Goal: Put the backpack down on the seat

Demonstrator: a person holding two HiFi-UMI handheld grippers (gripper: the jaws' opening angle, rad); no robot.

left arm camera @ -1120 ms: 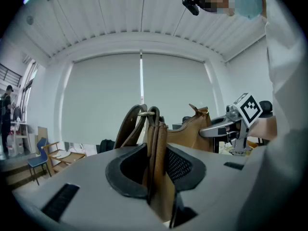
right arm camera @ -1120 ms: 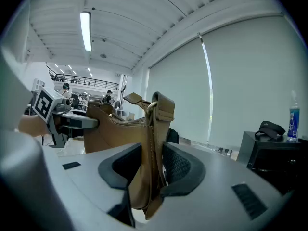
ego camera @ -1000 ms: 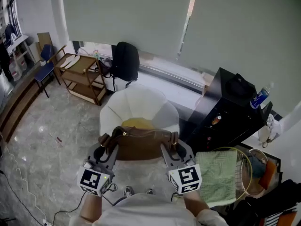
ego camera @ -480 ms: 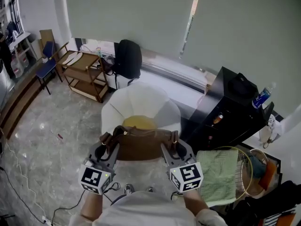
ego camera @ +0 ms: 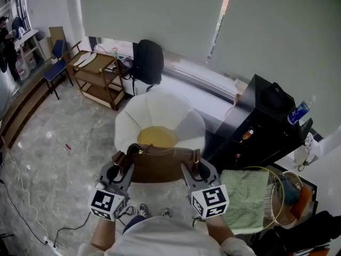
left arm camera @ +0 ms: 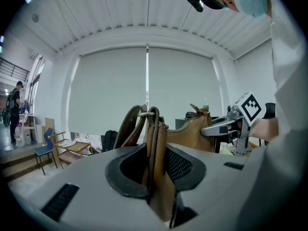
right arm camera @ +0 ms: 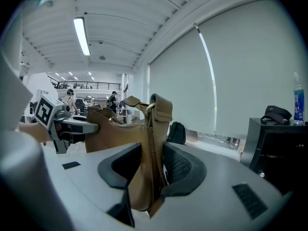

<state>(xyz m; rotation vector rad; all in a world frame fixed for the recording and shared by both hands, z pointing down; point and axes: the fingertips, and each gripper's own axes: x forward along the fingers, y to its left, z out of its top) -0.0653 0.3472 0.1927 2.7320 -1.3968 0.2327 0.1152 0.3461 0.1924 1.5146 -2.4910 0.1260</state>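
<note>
The brown leather backpack [ego camera: 160,163] hung level in the air at the near edge of the rounded white seat [ego camera: 181,122] with its yellow cushion [ego camera: 157,137]. The left gripper [ego camera: 121,165] and right gripper [ego camera: 193,164], side by side with jaws pointing forward, each clamped a smooth strap end.

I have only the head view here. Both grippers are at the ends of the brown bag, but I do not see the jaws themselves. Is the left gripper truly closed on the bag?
Observer: Yes. The left gripper view shows the left gripper shut on the bag, with the leather end clamped between its jaws.
Operator: And the right one, is it the same?
Observer: The same: the right gripper is shut on the other leather end.
Operator: Where on the end does the left one hold?
Observer: Below the strap ring, which stands just above its jaws.
</note>
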